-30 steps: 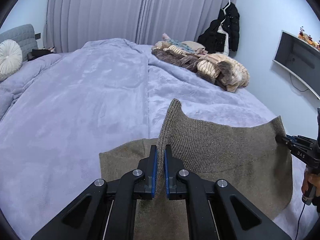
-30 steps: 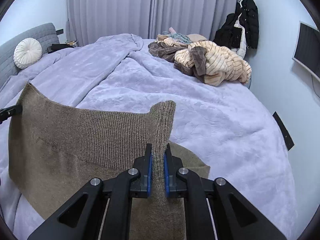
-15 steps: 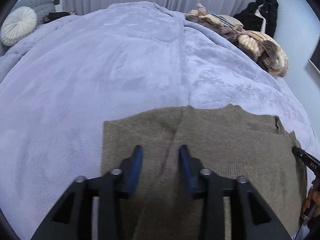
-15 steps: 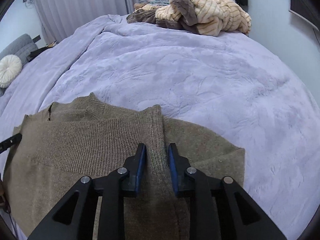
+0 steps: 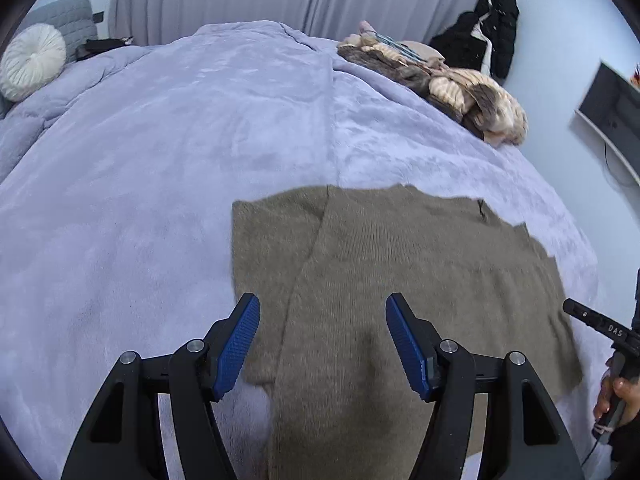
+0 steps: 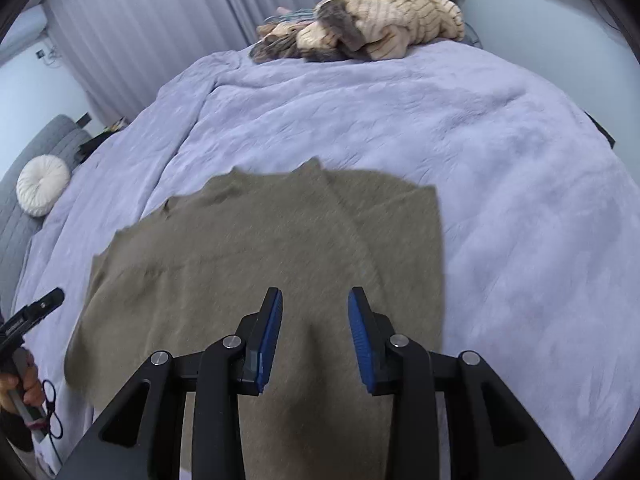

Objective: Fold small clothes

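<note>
An olive-brown knit garment (image 5: 400,264) lies flat on the lilac bedspread, folded over on itself with one flap edge running diagonally. It also shows in the right wrist view (image 6: 256,248). My left gripper (image 5: 322,312) is open and empty, above the garment's near left part. My right gripper (image 6: 315,304) is open and empty, above the garment's near right part. The right gripper's tip (image 5: 592,320) shows at the right edge of the left wrist view; the left gripper's tip (image 6: 40,304) shows at the left edge of the right wrist view.
A pile of beige and brown clothes (image 5: 452,84) lies at the far right of the bed (image 5: 180,140), also seen in the right wrist view (image 6: 360,36). A round white cushion (image 5: 32,60) lies far left. Dark coats (image 5: 484,32) hang by the curtain.
Both grippers held the garment's lifted edge a second ago. They laid it down flat, opened and let it go, then drew back a little above it.
</note>
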The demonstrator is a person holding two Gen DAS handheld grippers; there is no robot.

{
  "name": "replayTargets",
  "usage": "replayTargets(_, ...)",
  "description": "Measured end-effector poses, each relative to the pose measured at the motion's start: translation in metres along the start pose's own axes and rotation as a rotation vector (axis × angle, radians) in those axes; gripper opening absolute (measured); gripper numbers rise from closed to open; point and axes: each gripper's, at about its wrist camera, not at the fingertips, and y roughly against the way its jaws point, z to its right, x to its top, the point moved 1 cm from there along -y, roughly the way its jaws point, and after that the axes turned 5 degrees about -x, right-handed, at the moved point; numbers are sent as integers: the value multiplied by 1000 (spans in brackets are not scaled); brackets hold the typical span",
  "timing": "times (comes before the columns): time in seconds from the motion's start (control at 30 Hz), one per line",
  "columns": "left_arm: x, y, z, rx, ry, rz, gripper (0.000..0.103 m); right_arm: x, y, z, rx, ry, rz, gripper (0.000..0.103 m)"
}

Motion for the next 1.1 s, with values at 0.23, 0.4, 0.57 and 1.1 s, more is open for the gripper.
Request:
replayTargets(0.23, -22, -6, -42, 140, 52, -85, 67, -62, 2, 9, -9, -29, -75, 37)
replayTargets(0.4, -38, 23, -59, 19, 153, -79, 67, -82, 31, 42, 119, -239, -63, 51)
replayTargets(0.57, -78, 18, -64, -193, 341, -176, 67, -115, 36, 55, 350, -456, -108, 64)
replayTargets(1.1, -83, 14, -41, 107, 121, -117, 15, -112, 9, 61, 143, -433, -108, 9)
